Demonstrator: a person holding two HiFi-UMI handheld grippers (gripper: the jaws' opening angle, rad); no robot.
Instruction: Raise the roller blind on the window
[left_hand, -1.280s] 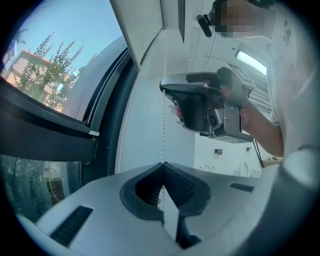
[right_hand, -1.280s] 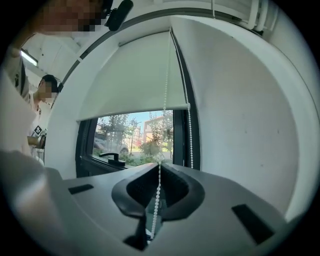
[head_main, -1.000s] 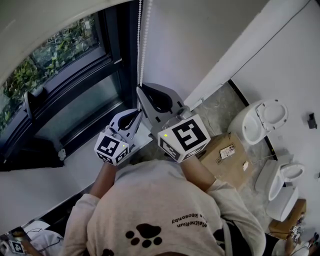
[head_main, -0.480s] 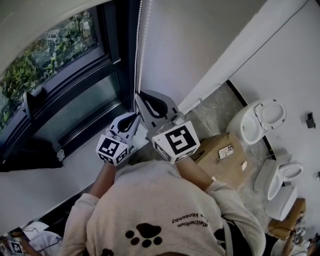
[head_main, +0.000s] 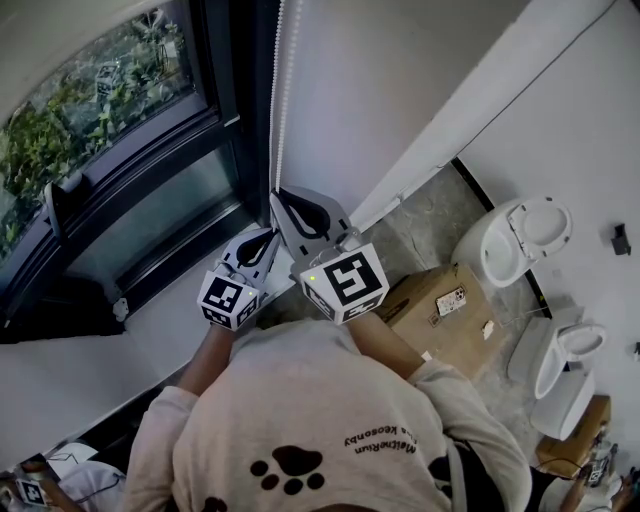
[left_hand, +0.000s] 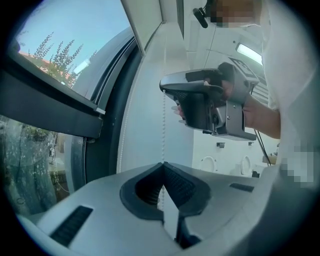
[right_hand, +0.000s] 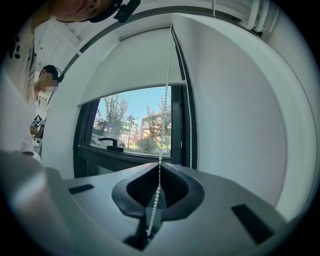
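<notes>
Nearest, the left grey plastic tongs (left_hand: 162, 164) are pinched shut on the white beaded pull chain (head_main: 282, 90). Just above them, the right grey plastic tongs (right_hand: 159, 163) are clamped tight on what seems the same strand. The step in hand looks like a two-handed downward haul. Next, one pair should probably release, reach higher and re-grip. The chain hangs vertical beside the dark-framed window (right_hand: 135, 125). Farther off, the white fabric roller blind (right_hand: 132, 67) covers the window's top, long axis level, hem facing down
</notes>
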